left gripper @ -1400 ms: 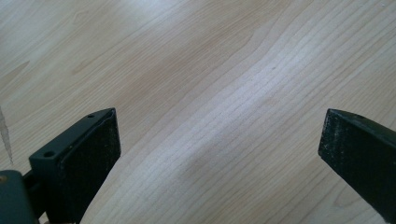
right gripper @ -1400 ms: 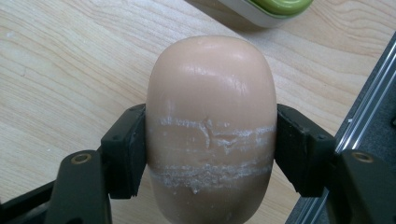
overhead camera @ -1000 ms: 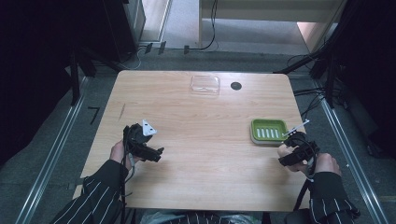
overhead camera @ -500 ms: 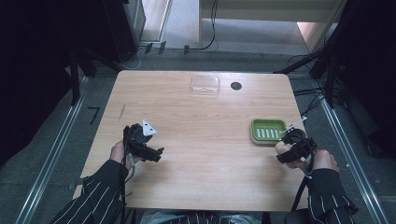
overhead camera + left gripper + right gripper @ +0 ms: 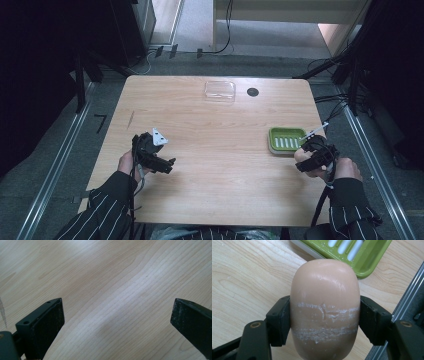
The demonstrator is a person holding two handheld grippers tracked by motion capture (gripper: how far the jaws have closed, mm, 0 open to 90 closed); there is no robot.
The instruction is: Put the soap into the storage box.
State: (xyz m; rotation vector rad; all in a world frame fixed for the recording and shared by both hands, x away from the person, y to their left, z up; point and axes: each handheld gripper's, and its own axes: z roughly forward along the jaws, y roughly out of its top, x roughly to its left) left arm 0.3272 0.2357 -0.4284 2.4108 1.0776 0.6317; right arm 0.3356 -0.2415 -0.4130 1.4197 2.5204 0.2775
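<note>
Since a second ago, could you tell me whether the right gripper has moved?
Yes, slightly: the right gripper has shifted left, closer to the green soap dish.

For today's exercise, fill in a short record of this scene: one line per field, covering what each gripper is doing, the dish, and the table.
right gripper: jaws clamped on the sides of a bar of soap
left gripper: jaws wide apart over bare wood, holding nothing
soap dish: green, slotted, empty, just beyond the soap
clear lid: at the far edge of the table
</note>
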